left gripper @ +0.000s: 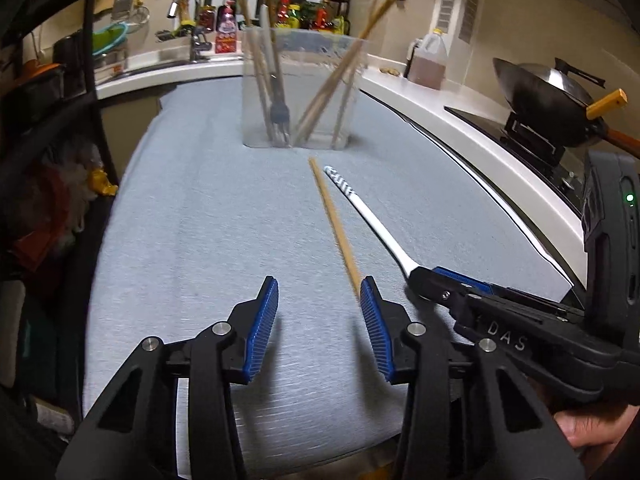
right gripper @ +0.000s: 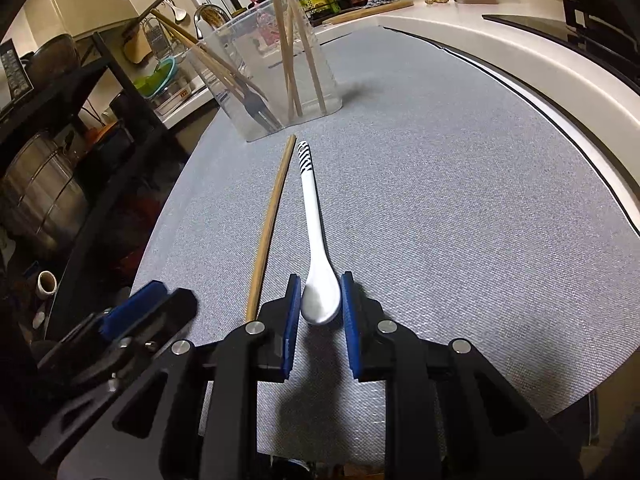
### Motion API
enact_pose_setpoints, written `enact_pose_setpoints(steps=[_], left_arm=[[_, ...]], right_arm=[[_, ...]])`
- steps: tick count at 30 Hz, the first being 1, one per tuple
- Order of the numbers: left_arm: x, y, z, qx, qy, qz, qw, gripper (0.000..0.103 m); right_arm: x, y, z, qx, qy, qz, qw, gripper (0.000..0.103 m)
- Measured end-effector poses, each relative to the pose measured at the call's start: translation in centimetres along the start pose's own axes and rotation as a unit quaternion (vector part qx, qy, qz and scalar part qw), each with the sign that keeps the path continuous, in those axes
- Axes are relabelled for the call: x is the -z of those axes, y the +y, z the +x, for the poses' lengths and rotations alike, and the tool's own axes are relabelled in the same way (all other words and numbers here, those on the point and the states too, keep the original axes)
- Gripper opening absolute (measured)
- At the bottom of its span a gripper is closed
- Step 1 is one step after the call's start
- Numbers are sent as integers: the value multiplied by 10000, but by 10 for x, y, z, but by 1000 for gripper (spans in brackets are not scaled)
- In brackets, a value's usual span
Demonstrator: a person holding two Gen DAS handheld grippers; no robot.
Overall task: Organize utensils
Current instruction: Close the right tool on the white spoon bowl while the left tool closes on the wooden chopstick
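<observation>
Kitchen: beige tiled wall (left gripper: 512, 16), white counter (left gripper: 460, 120) w/ sink tap (left gripper: 188, 4), wok (left gripper: 548, 96), spice rack (left gripper: 312, 4).

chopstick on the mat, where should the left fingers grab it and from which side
Take the chopstick at its near end, coming down from above with one of the fingers on either side. It lies flat and thin, with the white spoon close on its right.
</observation>
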State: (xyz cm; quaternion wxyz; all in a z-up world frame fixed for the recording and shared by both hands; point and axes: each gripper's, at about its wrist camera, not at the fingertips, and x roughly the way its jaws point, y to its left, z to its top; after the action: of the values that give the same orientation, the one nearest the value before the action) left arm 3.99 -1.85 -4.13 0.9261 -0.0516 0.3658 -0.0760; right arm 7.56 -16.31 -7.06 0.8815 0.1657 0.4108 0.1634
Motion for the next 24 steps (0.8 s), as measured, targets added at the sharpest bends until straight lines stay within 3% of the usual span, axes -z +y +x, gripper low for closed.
enact_pose_setpoints(steps=[7, 10, 12, 17, 24], left_arm=[[6, -24, 22, -27, 309, 306, 9991, 35], [8, -28, 25, -295, 329, 507, 9977, 24], [9, -24, 22, -420, 317, 515, 9973, 7], [11, 1, 12, -729, 278, 194, 9968, 6], [12, 13, 10, -737, 271, 90, 9969, 6]], right_arm=[[-3, -23, -8, 38, -92, 71, 9999, 20], [-3, -29, -10, 9, -99, 103, 9999, 20], [-2, -30, -11, -9, -96, 114, 9999, 20], [0, -29, -13, -48, -97, 155, 9998, 22], [2, -35, -15, -171, -123, 382, 9990, 24]])
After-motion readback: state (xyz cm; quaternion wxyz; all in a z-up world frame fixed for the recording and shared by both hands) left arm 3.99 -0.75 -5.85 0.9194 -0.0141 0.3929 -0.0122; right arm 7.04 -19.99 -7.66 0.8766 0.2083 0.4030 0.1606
